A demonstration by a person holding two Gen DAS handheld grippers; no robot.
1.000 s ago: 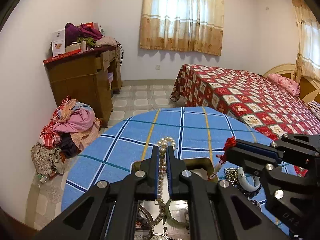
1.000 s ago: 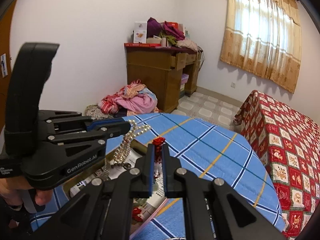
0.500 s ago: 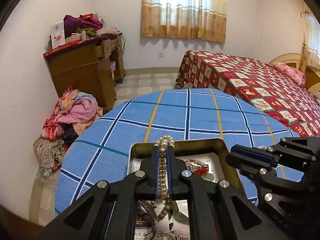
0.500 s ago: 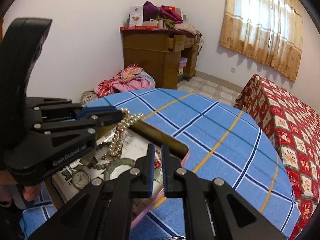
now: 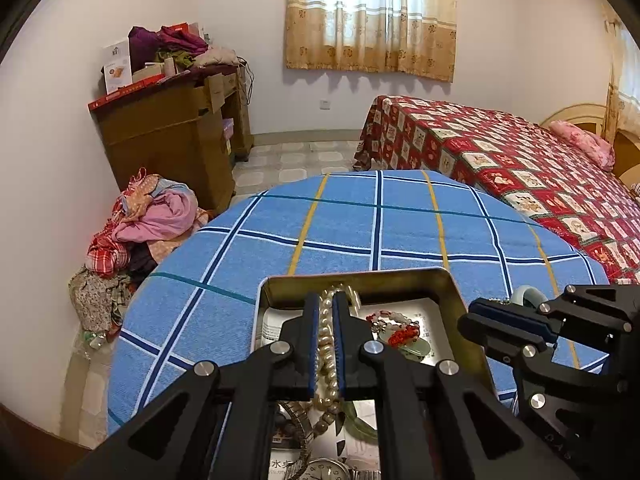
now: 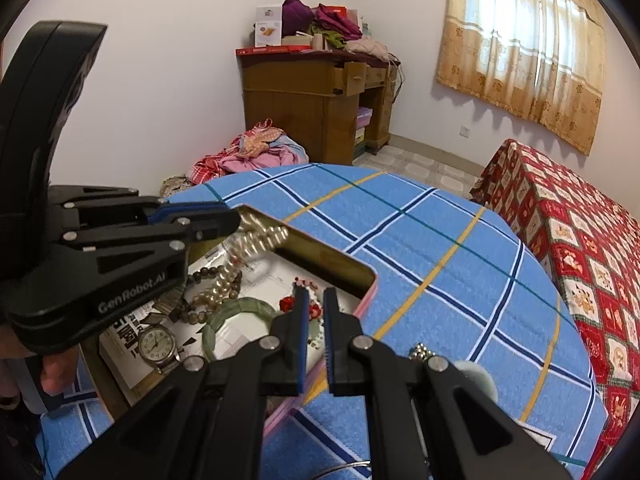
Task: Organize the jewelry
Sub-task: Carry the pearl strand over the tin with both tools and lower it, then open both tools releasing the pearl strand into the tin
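An open gold-rimmed tin (image 5: 360,276) (image 6: 332,256) sits on the blue plaid table. My left gripper (image 5: 326,300) (image 6: 234,220) is shut on a pearl necklace (image 5: 326,336) (image 6: 256,240), whose loop trails down onto the tin's floor. My right gripper (image 6: 316,296) (image 5: 468,316) is shut over the tin's right side. A red bead charm (image 6: 286,304) (image 5: 404,334) lies at its tips on the tin floor; its end seems pinched between the pads. A green jade bangle (image 6: 236,316), a wristwatch (image 6: 156,344) and a dark bead bracelet (image 6: 200,276) also lie in the tin.
Silver beads (image 6: 422,350) and a pale jade ring (image 5: 528,296) lie on the cloth right of the tin. Beyond the table (image 5: 360,232) are a red-quilted bed (image 5: 520,168), a wooden desk (image 5: 168,136) and a clothes pile (image 5: 152,220). A hand (image 6: 52,376) holds the left gripper.
Both grippers have come down toward the tin. The red charm, which hung in the air, now rests on the tin floor, and the pearls reach lower into it.
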